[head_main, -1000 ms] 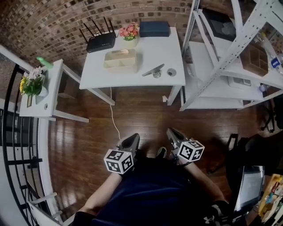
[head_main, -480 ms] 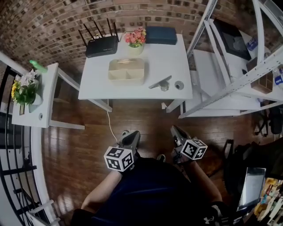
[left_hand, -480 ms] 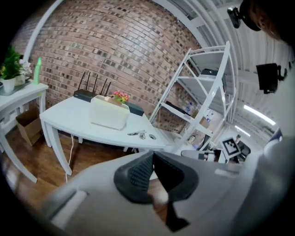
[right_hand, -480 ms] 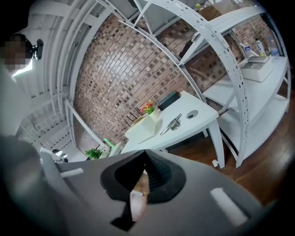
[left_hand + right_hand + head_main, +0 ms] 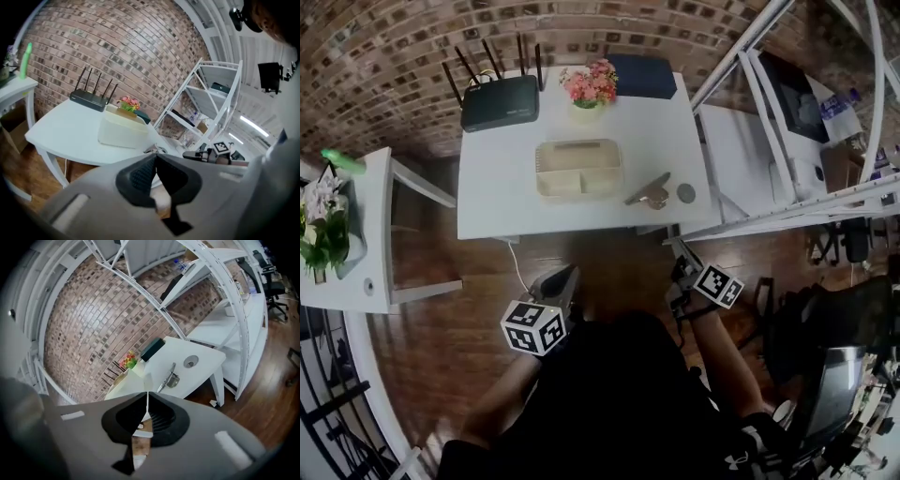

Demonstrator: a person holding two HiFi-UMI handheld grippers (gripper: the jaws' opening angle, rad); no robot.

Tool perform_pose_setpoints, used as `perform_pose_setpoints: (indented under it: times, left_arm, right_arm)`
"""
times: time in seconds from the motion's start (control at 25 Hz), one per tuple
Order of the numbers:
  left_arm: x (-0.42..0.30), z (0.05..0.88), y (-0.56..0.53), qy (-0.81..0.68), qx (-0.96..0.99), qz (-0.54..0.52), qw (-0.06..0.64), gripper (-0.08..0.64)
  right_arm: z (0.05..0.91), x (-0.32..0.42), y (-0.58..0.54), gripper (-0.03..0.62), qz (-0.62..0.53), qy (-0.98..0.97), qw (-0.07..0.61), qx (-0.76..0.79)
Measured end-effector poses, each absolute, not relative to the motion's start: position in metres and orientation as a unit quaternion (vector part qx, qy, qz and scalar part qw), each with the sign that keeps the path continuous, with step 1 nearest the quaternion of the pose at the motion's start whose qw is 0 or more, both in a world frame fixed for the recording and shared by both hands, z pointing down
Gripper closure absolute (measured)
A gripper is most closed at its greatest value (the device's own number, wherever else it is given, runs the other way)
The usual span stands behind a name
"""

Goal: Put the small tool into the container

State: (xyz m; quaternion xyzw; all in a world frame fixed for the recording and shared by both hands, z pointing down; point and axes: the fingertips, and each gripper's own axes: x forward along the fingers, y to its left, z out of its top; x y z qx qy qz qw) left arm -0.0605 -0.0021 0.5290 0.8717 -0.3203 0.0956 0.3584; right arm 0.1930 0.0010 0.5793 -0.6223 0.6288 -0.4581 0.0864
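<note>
Bright, even light; strong fisheye bending, blurred edges.

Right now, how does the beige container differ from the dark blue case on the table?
The beige container is pale and open-topped with dividers; the dark blue case is dark and closed. The container sits mid-table beside the small tool; the case lies at the back, by the wall. Both are rectangular, on the white table.

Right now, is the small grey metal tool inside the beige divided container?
No, the small metal tool lies on the white table beside the beige container.
</note>
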Motion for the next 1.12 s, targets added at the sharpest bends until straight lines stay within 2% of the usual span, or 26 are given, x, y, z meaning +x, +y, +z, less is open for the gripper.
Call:
perform_pose_setpoints:
  times: [0.4, 0.68, 1.12]
  left_arm:
    - [-0.073, 0.523, -0.041, -0.371, 0.855, 0.087, 0.353, 0.552]
    - [-0.061, 0.506, -0.05, -0.415, 0.846, 0.098, 0.32, 0.545]
    - [-0.053, 0.507, -0.049, -0.453, 0.826, 0.096, 0.322, 0.541]
  right_arm:
    - [0.63, 0.232, -0.059, 0.48, -0.505, 0.598, 0.081, -0.617]
    - [0.671, 0.249, -0.098, 0.454, -0.545, 0.594, 0.083, -0.586]
    - [0.699, 0.24, -0.122, 0.437, -0.585, 0.59, 0.056, -0.553]
